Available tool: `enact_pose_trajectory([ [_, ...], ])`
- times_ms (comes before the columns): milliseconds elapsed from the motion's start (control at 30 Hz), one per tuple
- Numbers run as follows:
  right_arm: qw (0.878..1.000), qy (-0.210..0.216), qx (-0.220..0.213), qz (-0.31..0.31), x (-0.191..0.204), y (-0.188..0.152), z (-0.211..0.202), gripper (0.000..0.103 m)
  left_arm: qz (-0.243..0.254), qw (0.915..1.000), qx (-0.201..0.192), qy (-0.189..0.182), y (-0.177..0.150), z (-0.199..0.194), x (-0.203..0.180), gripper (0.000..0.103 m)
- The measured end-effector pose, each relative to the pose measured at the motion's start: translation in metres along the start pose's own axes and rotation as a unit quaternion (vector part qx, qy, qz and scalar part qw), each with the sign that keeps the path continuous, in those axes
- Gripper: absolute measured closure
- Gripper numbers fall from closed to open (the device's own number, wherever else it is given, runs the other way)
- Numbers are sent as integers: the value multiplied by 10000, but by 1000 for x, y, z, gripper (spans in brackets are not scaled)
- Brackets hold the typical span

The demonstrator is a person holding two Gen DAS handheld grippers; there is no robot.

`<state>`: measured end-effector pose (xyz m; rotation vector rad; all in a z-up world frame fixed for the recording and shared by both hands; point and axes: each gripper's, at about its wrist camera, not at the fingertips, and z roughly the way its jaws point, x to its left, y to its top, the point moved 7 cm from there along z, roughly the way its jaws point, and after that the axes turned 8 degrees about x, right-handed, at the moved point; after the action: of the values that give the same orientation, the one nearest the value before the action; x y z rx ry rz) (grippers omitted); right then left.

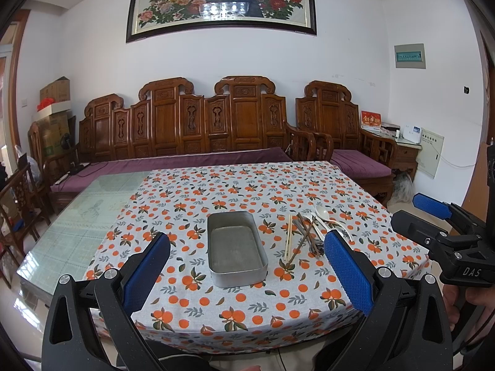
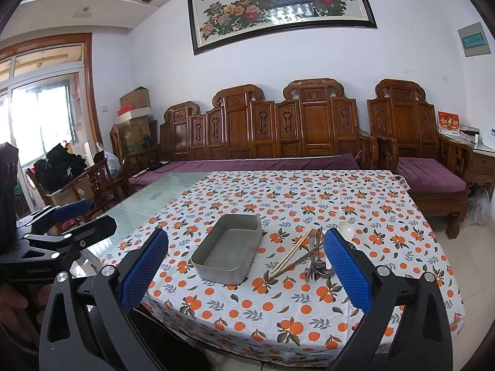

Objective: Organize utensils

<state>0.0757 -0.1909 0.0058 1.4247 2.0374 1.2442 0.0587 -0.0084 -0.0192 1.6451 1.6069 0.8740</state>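
Observation:
An empty rectangular metal tray (image 1: 213, 228) (image 2: 213, 273) sits on the orange-print tablecloth. Just right of it lies a loose pile of utensils: pale wooden chopsticks (image 1: 289, 238) (image 2: 292, 252), dark chopsticks (image 1: 301, 241) (image 2: 301, 261), metal forks and spoons (image 1: 314, 245) (image 2: 317, 266) and white ceramic spoons (image 1: 323, 213) (image 2: 346, 230). My left gripper (image 1: 247, 273) hovers open before the table's front edge, in line with the tray. My right gripper (image 2: 247, 270) is open too, held near the front edge, its right finger hiding part of the pile. Neither holds anything.
The tablecloth (image 1: 235, 191) covers the right part of a glass-topped table (image 1: 92, 210); bare glass lies to the left. A carved wooden sofa (image 1: 185, 130) with purple cushions stands behind. The right gripper (image 1: 439, 219) shows at the left wrist view's right edge.

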Motion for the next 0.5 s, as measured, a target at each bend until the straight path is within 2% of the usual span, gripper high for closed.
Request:
enact_pose_trajectory([
  [500,10000,5,-15,-6,0,0,-1,2,0,10000,-1,2,0,0,0,7],
])
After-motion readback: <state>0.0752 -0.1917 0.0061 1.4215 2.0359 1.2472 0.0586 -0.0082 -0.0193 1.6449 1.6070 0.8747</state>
